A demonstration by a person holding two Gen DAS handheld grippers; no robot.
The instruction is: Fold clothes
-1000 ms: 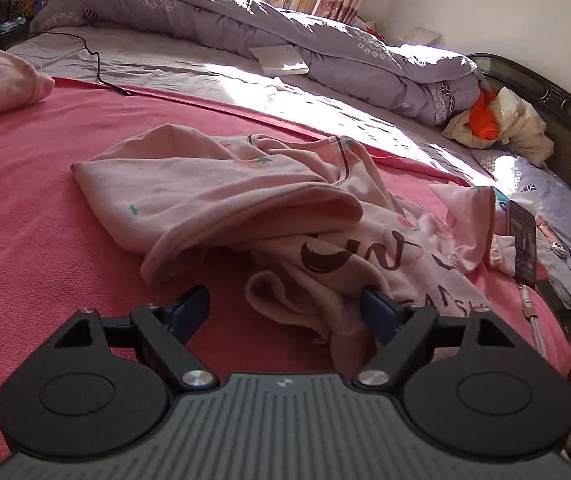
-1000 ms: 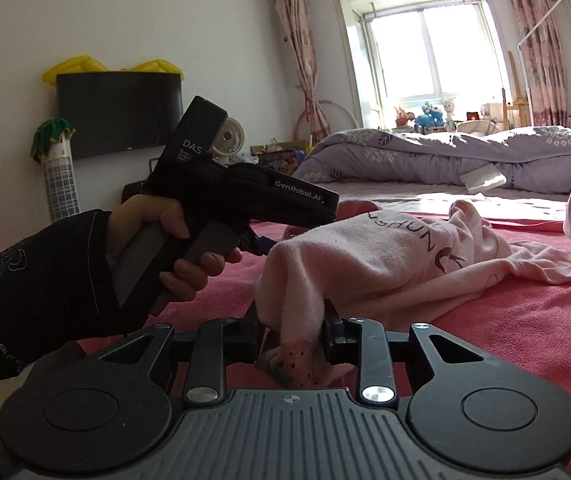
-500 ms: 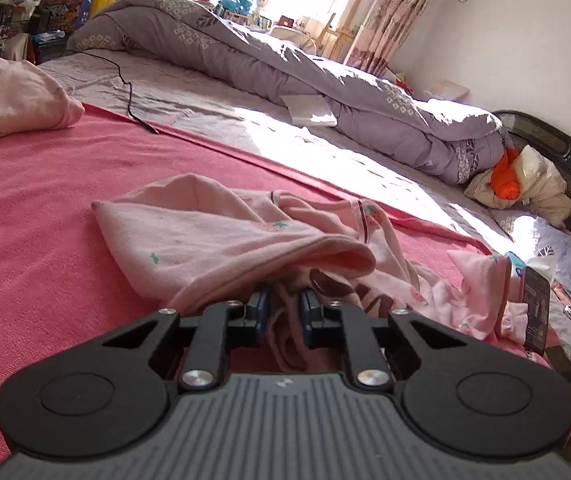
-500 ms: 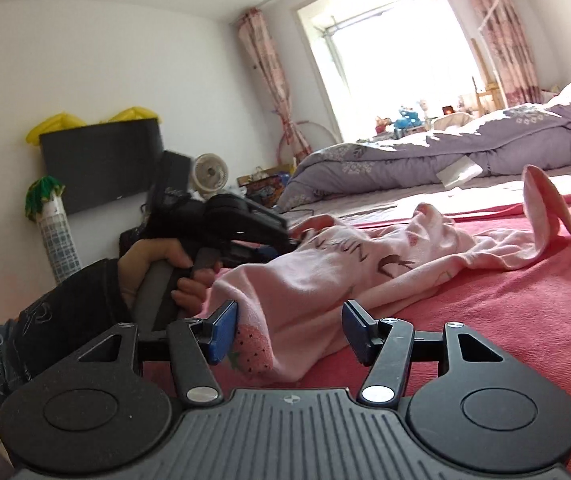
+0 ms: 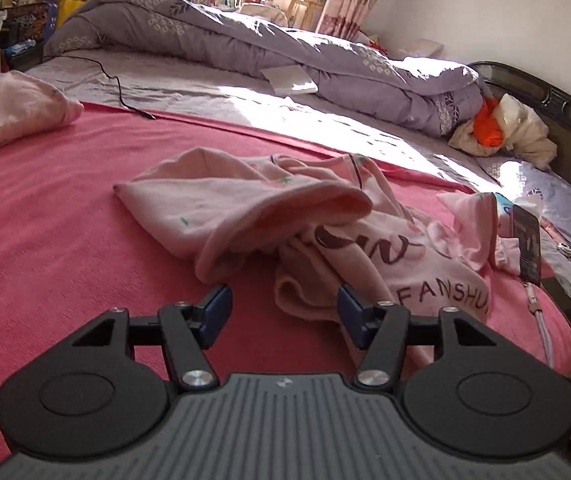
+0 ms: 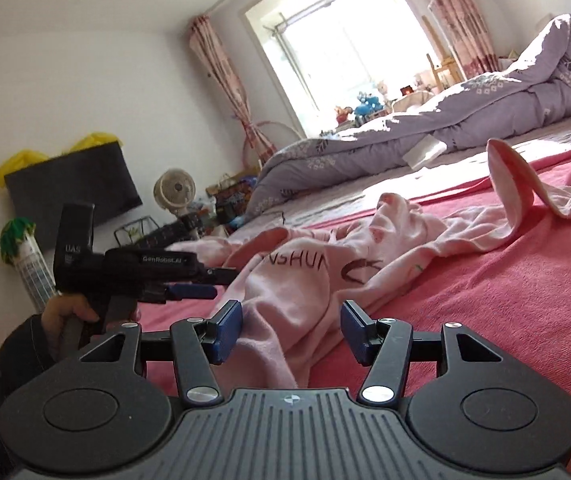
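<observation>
The left gripper (image 5: 283, 310) is hovering with jaws just reopened and apart, the right gripper (image 6: 291, 330) likewise gaping, a hand (image 6: 65, 312) gripping the left's handle.

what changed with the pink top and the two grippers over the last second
The right gripper let go of the pink top, which dropped onto the pink blanket. The left gripper pinched a fold, and its jaws have just been opening, holding nothing. The grey duvet stayed put.
</observation>
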